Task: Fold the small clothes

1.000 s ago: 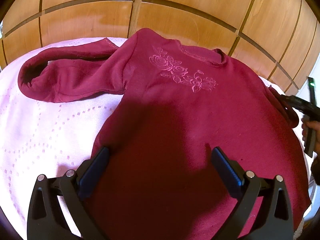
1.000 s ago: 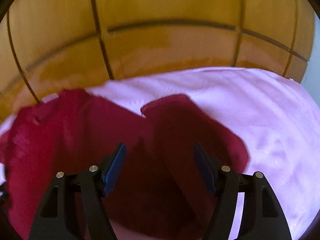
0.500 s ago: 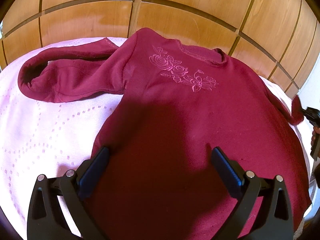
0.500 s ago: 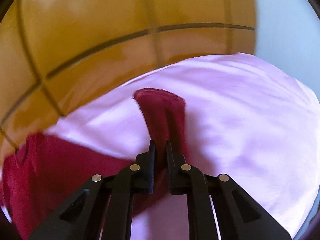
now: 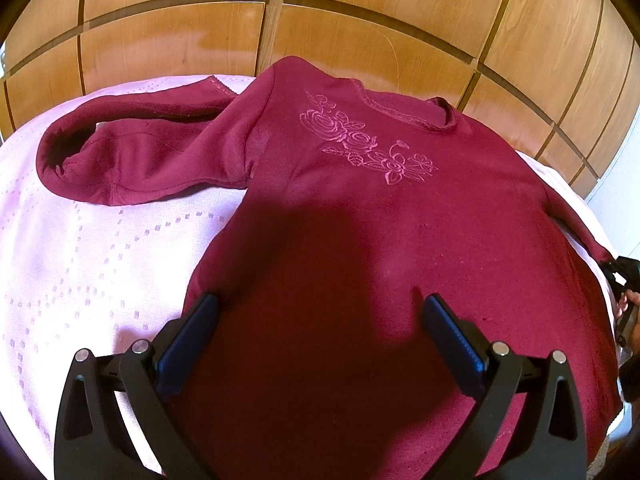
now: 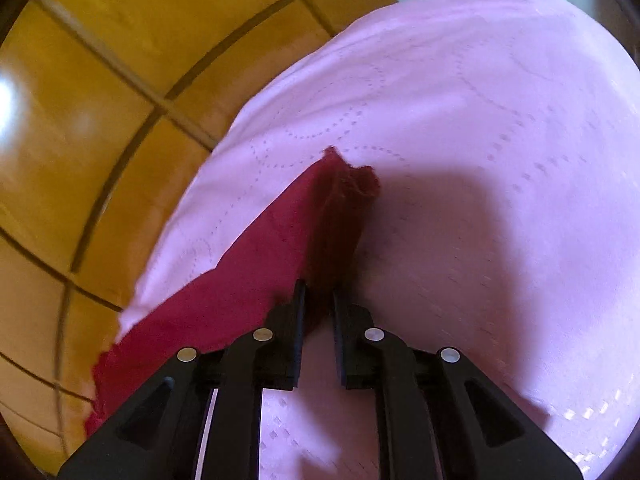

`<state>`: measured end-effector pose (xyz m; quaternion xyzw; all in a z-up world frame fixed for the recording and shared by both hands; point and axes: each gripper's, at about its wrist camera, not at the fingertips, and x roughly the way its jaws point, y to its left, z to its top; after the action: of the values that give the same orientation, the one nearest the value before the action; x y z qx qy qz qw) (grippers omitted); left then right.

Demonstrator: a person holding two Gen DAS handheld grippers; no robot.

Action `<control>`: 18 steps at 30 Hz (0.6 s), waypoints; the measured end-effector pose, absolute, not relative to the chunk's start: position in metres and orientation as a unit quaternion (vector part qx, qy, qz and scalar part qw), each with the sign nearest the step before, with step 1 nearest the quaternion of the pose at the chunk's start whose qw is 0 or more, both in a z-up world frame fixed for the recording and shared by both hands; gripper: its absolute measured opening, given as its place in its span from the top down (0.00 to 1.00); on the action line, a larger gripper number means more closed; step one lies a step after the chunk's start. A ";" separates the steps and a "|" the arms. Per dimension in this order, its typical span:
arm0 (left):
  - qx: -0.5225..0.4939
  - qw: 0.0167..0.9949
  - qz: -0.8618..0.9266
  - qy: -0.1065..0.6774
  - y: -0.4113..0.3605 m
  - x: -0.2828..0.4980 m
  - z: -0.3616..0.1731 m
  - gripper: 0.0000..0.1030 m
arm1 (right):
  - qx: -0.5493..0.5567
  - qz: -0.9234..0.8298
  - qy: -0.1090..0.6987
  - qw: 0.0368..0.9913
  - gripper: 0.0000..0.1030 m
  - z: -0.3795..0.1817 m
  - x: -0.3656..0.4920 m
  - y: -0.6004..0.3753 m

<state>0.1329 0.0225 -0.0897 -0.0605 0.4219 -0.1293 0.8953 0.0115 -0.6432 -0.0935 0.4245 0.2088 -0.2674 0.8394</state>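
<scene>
Your right gripper [image 6: 318, 300] has its jaws clamped on the cuff end of the sweater's sleeve [image 6: 340, 216], with the maroon cloth bunched up between the pads and stretched out in a taut strip over the pink cover. Your left gripper [image 5: 320, 320] is doing nothing grabby: jaws spread wide apart, hovering over the lower body of the maroon sweater [image 5: 380, 240], with no cloth pinched between the blue pads [image 5: 452, 340].

The sweater lies front up on the pink tablecloth [image 5: 80, 260], the pink rose embroidery [image 5: 368, 144] below the neckline. Its other sleeve [image 5: 132, 152] is bent back on itself off to the left in the left wrist view. At the far right edge of that view you can just see your right hand [image 5: 630, 312] on the tool. Wooden panelled doors [image 5: 360, 20] stand behind it all.
</scene>
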 end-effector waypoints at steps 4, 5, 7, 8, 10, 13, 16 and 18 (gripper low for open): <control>-0.062 0.895 -0.130 0.421 0.023 0.133 -0.090 0.02 | 0.401 -0.307 0.219 0.835 0.73 -0.080 0.008 -0.628; -0.062 0.895 -0.130 0.421 0.023 0.133 -0.090 0.02 | 0.393 -0.307 0.217 0.839 0.65 -0.074 0.007 -0.619; -0.063 0.895 -0.131 0.421 0.023 0.133 -0.090 0.02 | 0.377 -0.289 0.217 0.853 0.65 -0.064 0.010 -0.600; -0.064 0.895 -0.131 0.421 0.024 0.133 -0.090 0.02 | 0.361 -0.272 0.223 0.863 0.65 -0.057 0.018 -0.583; -0.064 0.895 -0.132 0.421 0.024 0.132 -0.089 0.02 | 0.329 -0.229 0.238 0.885 0.65 -0.045 0.039 -0.547; -0.065 0.895 -0.132 0.421 0.024 0.132 -0.089 0.02 | 0.280 -0.146 0.267 0.911 0.65 -0.035 0.074 -0.484; -0.066 0.895 -0.133 0.421 0.025 0.133 -0.089 0.02 | 0.249 -0.066 0.296 0.920 0.65 -0.036 0.105 -0.426; -0.068 0.894 -0.134 0.422 0.026 0.133 -0.089 0.02 | 0.218 -0.012 0.316 0.923 0.65 -0.043 0.124 -0.382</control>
<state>0.1332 0.0256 -0.0887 -0.0683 0.4224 -0.1345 0.8938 0.1242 -0.3820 -0.0434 0.2177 0.3163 -0.0118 0.9233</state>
